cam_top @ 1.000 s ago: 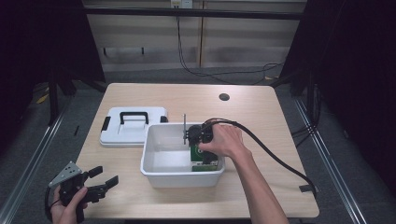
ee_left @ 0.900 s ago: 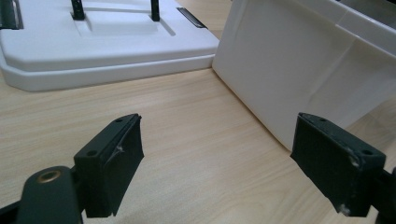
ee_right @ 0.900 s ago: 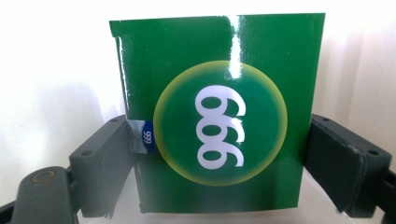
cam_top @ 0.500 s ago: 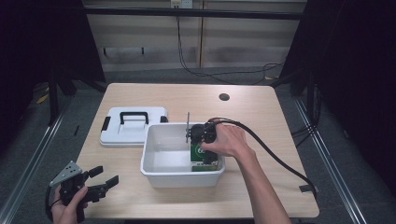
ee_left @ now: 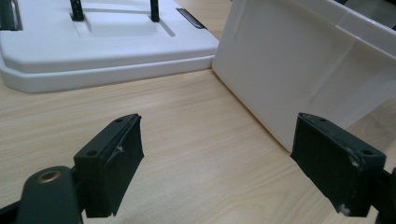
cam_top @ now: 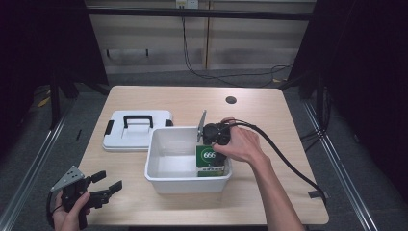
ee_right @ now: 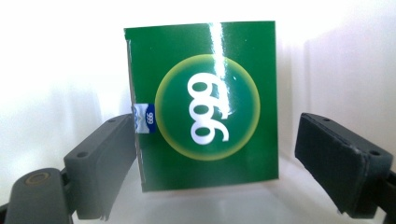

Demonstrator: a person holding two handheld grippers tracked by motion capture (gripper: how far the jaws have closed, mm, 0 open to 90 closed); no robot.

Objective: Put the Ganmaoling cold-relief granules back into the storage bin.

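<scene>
Two grippers in play. Right gripper is down inside the white bin, at its right end, jaws spread wide around a green box marked 999; in the right gripper view the left jaw sits right at the green box edge, possibly touching, and the right jaw stands clear of it with a visible gap, so no grip on it. Box stands upright on the bin floor, against the near-right corner from the high view, its printed face toward the gripper camera, with the white bin wall behind it. Right hand wraps the gripper body, black cable trailing off over the table's right side. Left gripper is held low at the table's near-left corner in the left hand, jaws wide apart with nothing between them, pointing toward the bin. In the left gripper view, bare wooden table lies between the jaws, the white bin outer wall is ahead on the right, and a white lid with a black handle lies flat ahead on the left. From the high view the white lid lies on the table just left of the bin's far corner, touching or nearly so.
</scene>
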